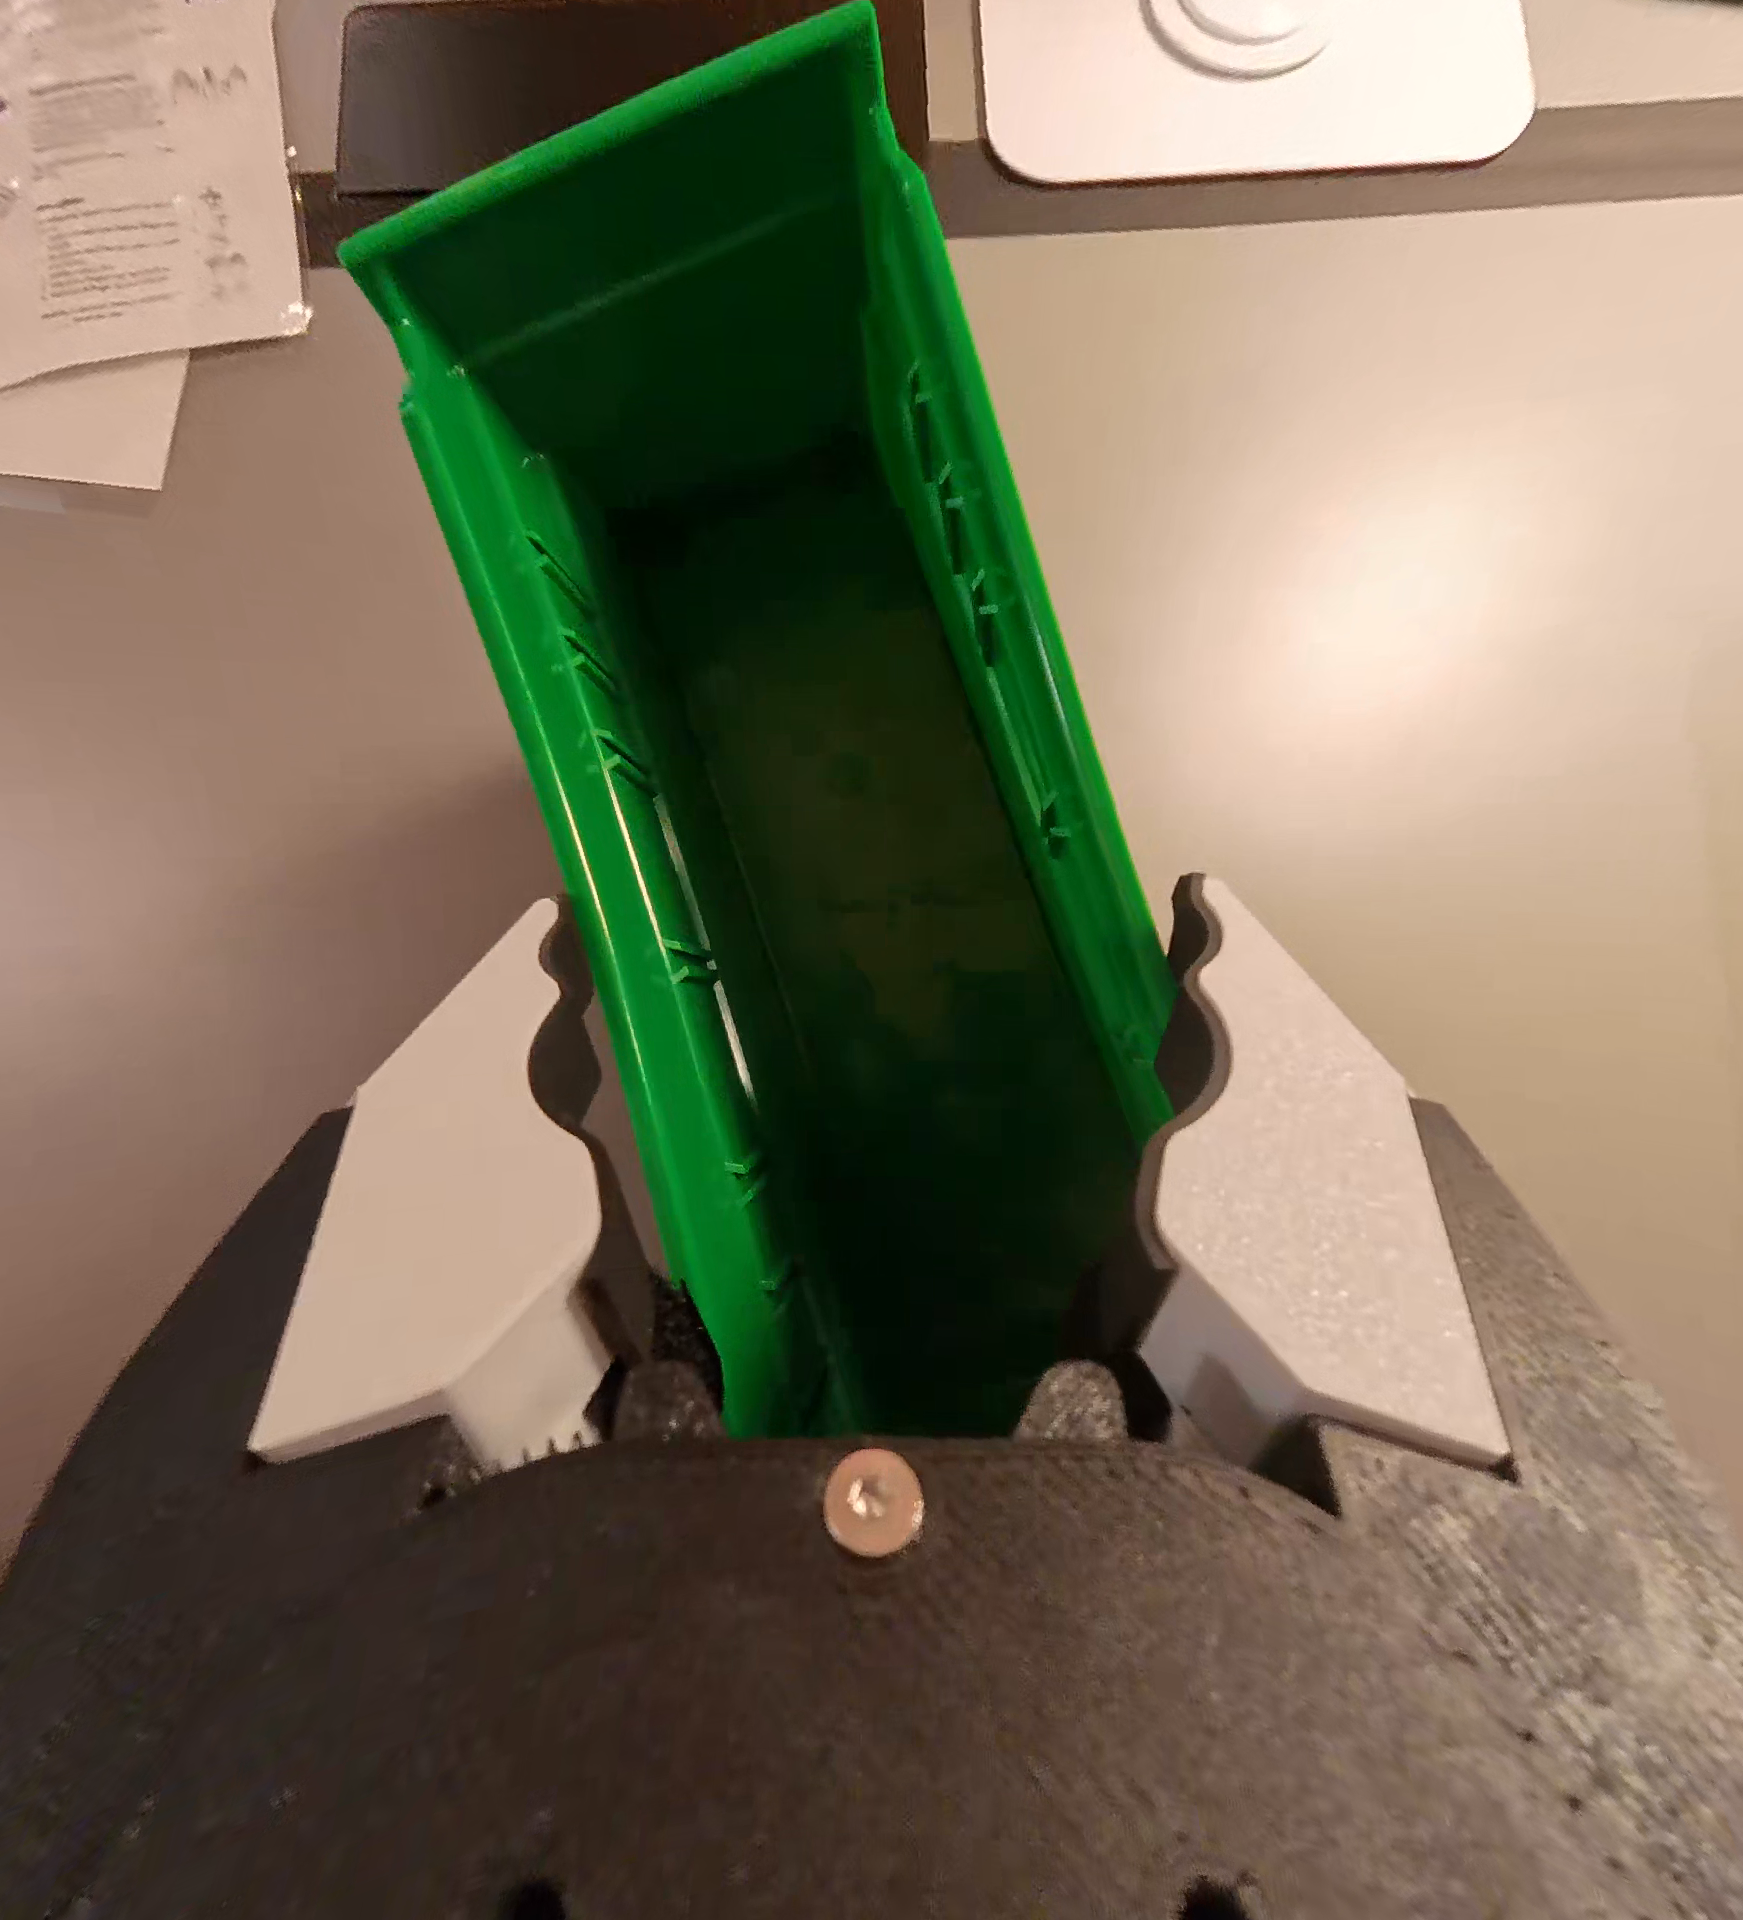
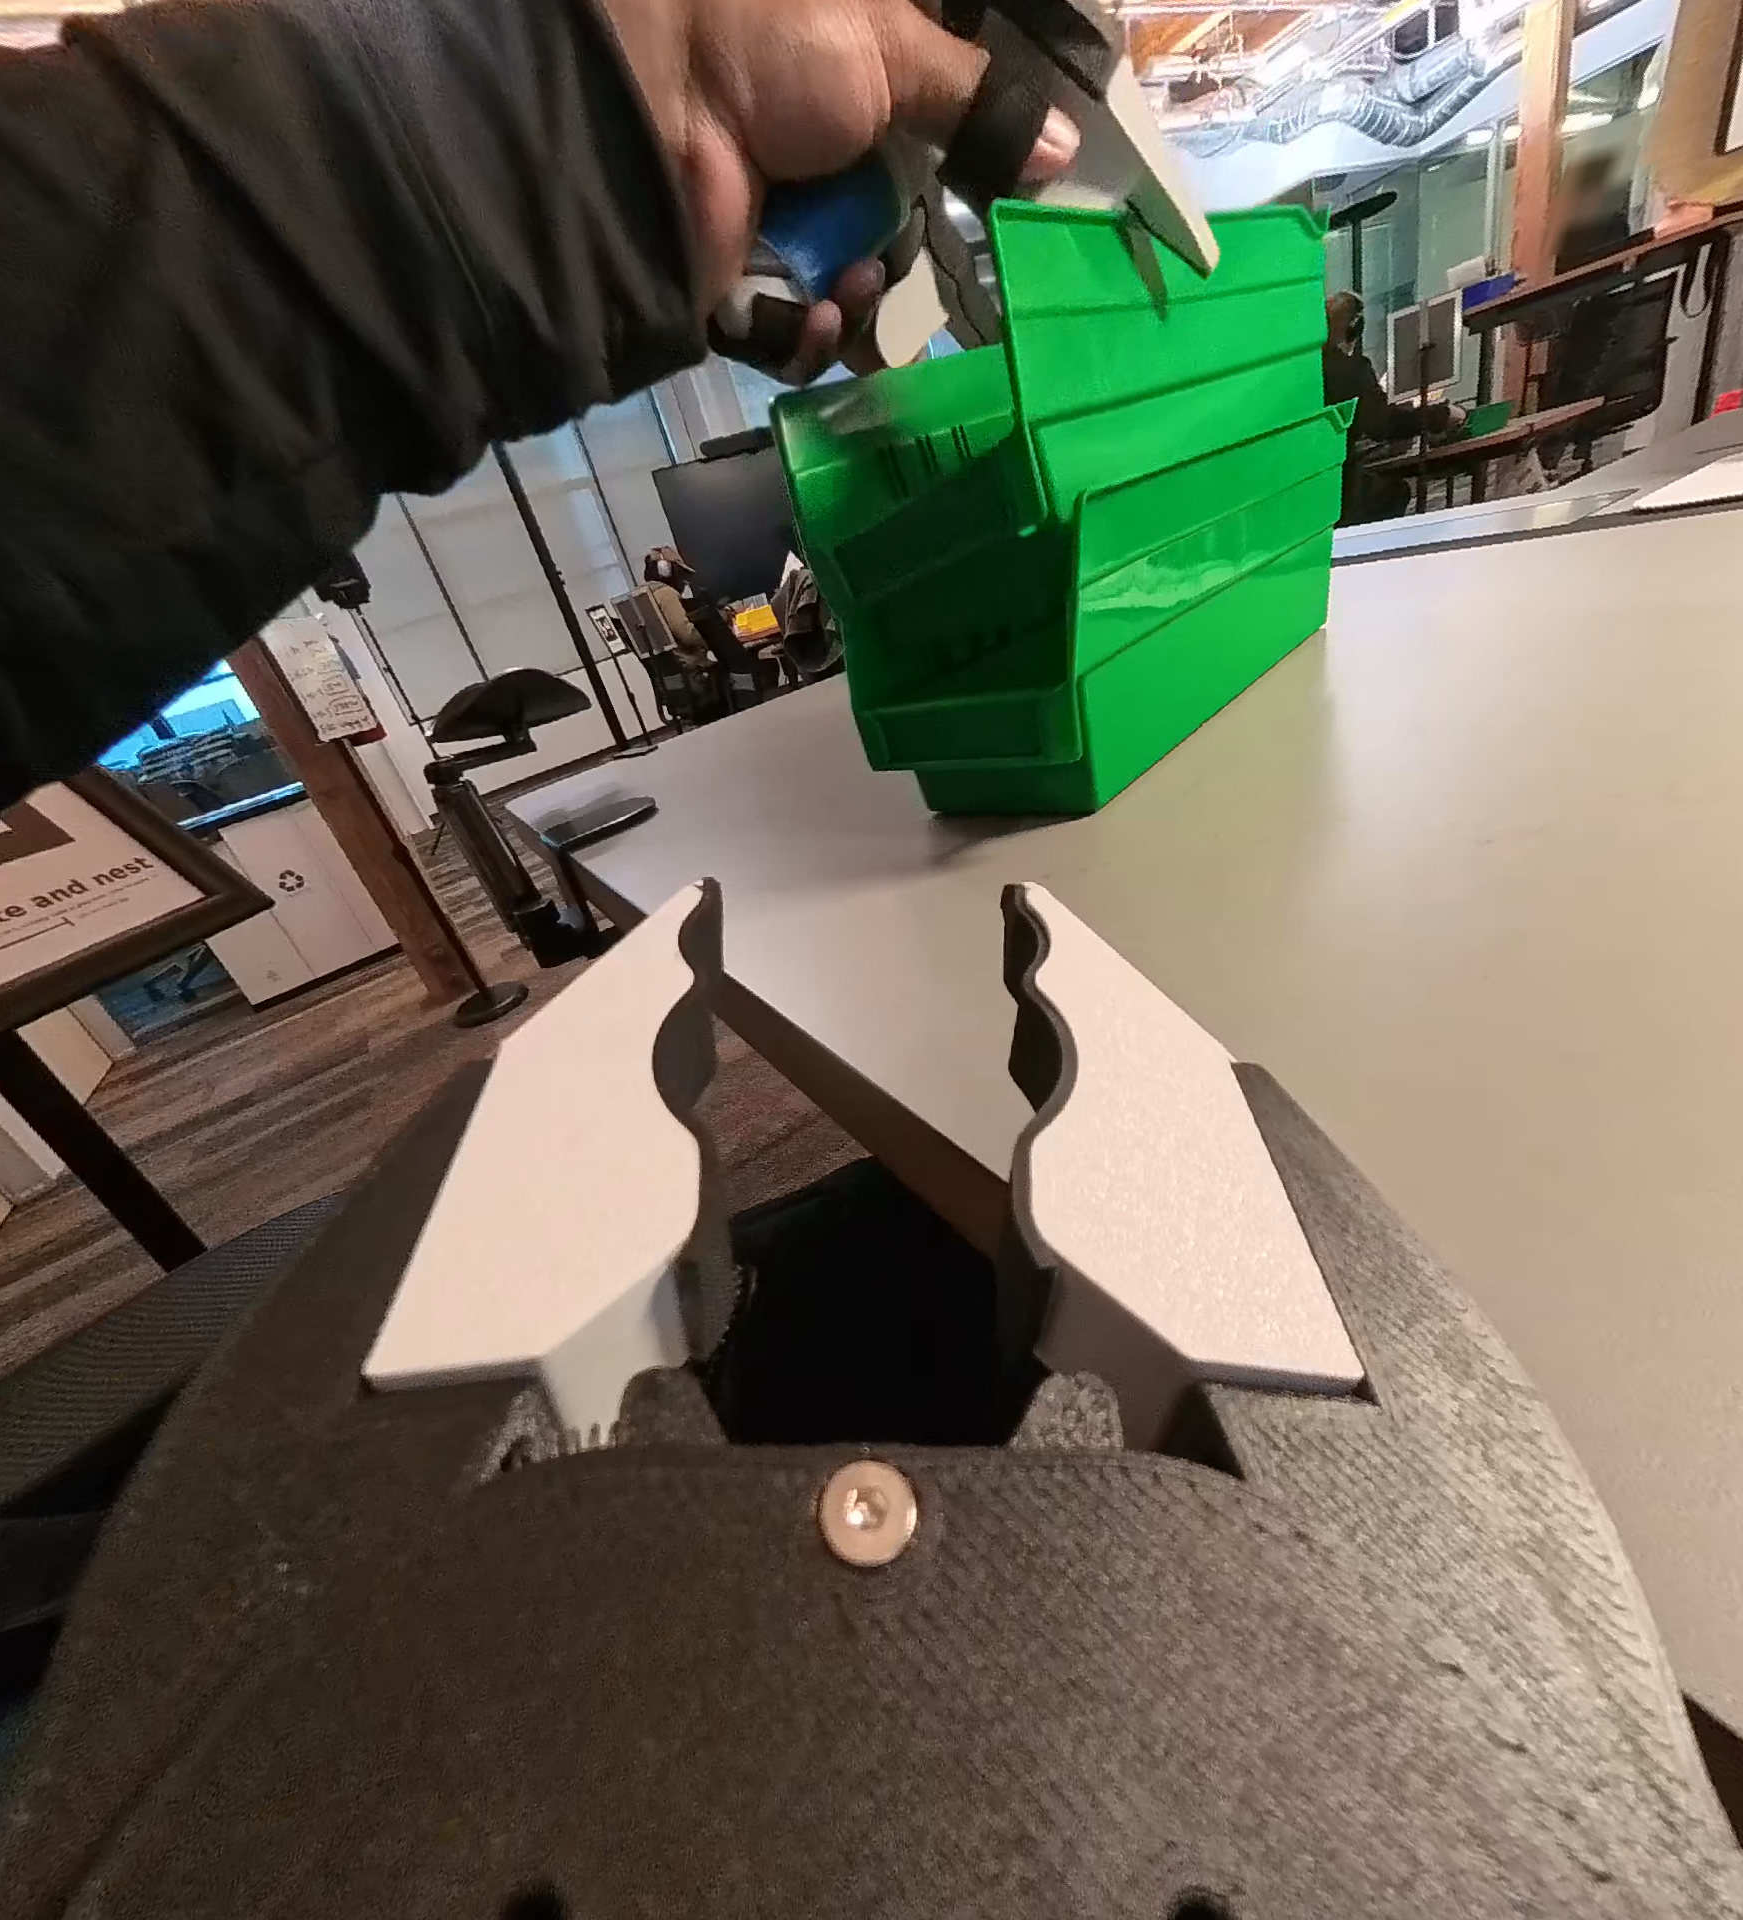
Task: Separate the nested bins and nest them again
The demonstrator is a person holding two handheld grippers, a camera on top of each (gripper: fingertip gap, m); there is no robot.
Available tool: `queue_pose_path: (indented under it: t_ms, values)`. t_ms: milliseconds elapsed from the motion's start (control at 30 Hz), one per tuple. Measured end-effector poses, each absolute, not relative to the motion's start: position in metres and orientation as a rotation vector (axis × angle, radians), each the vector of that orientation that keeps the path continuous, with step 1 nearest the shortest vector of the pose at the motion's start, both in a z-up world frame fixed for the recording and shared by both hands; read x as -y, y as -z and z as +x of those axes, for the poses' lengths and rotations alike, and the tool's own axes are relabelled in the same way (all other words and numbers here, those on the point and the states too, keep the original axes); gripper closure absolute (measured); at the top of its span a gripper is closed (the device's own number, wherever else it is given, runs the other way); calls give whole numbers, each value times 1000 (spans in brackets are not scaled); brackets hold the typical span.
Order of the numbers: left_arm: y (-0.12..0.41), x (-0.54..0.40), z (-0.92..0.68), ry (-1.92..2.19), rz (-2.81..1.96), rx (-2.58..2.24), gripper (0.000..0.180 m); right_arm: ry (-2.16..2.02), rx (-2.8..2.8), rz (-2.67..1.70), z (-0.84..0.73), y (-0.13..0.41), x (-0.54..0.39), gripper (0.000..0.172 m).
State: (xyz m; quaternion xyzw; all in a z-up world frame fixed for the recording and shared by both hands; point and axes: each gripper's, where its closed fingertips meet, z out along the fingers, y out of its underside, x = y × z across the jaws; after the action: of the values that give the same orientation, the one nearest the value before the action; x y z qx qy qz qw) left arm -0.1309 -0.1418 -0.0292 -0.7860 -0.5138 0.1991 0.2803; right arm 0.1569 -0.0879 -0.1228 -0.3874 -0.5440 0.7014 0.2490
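Two green bins stand on the grey table (image 2: 1469, 1039). In the right wrist view the upper bin (image 2: 1158, 343) is tilted, its near end down inside the lower bin (image 2: 1199, 644) and its far end raised. My left gripper (image 2: 1033, 270) reaches down over the upper bin. In the left wrist view my left gripper (image 1: 872, 904) straddles the bin (image 1: 742, 644) across its width. Both pads (image 1: 1194, 997) lie against its side walls. My right gripper (image 2: 862, 894) is open and empty, low over the table, well short of the bins.
A person's sleeved arm (image 2: 275, 312) crosses the top left. A framed sign (image 2: 67, 914) stands left of the table edge. Papers (image 1: 88, 208), a black object (image 1: 379, 94) and a white pad (image 1: 1251, 83) lie beyond the bins.
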Motion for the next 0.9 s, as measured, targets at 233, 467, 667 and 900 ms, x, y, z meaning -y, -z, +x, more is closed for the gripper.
queue_pose_path:
  t_ms: [233, 467, 667, 900]
  values:
    - [43, 135, -132, -602, -2148, 1372, 69, -1910, 1480, -1057, 156, 123, 88, 116]
    - [59, 129, -131, -662, -2200, 1372, 64, -1904, 1495, -1063, 156, 126, 92, 114]
    - [65, 127, -131, -642, -2184, 1359, 54, -1910, 1489, -1061, 156, 124, 89, 114]
    - [11, 97, -105, -735, -2005, 1097, 53, -1914, 1490, -1048, 155, 123, 90, 114]
